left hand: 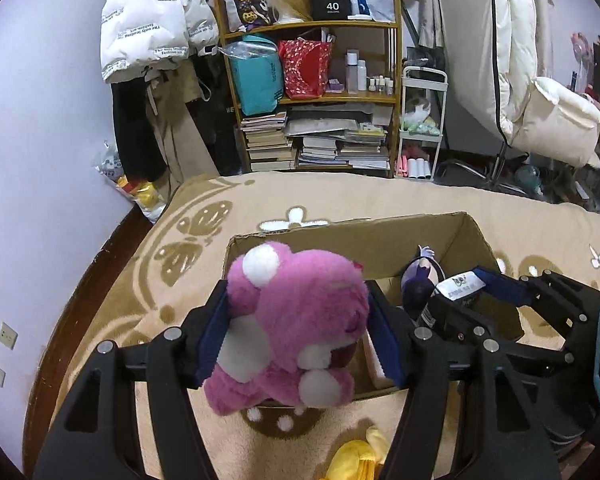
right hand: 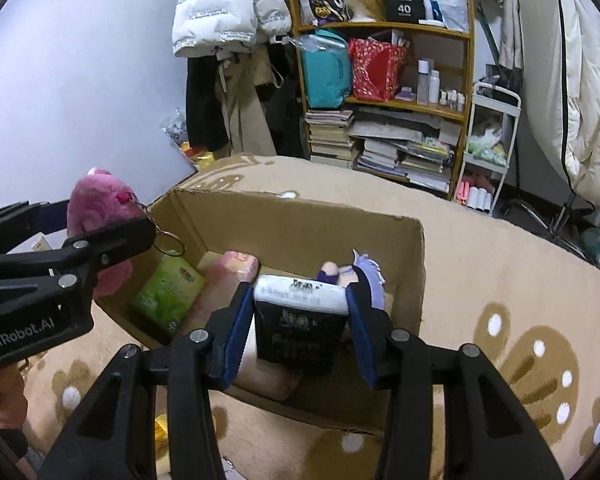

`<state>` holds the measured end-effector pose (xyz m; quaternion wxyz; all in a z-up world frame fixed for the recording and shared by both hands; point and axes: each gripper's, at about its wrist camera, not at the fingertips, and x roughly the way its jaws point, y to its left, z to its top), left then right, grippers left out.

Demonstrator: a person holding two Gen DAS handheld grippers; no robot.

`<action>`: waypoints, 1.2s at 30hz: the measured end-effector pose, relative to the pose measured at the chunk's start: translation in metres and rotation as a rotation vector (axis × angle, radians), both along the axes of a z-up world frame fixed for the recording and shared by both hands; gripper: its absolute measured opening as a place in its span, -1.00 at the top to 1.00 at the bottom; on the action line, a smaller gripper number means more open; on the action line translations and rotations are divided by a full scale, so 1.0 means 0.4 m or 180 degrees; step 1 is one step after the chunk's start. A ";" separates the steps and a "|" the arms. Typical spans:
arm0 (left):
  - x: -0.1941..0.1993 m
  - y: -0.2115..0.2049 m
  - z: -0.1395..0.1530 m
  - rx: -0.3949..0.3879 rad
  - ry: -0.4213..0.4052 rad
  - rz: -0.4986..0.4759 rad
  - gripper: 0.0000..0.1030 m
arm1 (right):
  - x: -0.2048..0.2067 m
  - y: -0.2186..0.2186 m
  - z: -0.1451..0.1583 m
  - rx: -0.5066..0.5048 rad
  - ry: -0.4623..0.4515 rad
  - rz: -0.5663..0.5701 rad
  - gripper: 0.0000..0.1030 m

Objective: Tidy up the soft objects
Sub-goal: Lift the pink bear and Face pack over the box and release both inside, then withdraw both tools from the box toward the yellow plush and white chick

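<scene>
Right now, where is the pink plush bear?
The pink plush bear is clamped in the left hand-held gripper, over the cardboard box's left near corner.

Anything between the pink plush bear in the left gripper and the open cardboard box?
Nothing visible. The left gripper holds the pink plush bear above the near left corner of the open cardboard box. Below it, inside, lie a green packet and a pink roll, so it would land on them.

Left gripper (left hand: 296, 328): matte black plastic linkage arms, silver round pivot screws, navy blue ribbed pads. Right gripper (right hand: 300, 328): identical build. White "GenRobot.AI" lettering on left housing.
</scene>
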<state>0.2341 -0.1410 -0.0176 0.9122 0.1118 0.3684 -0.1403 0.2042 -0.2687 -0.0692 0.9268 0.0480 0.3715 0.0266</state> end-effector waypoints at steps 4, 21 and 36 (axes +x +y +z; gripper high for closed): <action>0.011 0.004 0.000 -0.0105 0.0104 0.0014 -0.33 | 0.005 -0.014 -0.007 0.0071 0.0061 -0.0046 0.04; -0.050 0.062 0.109 0.0078 -0.0133 0.0227 -0.93 | -0.081 -0.056 0.077 0.0307 -0.0158 -0.0246 -0.98; -0.214 0.166 0.141 0.0008 -0.0063 0.0406 -0.95 | -0.230 -0.019 0.127 0.0250 -0.0206 -0.0190 -1.00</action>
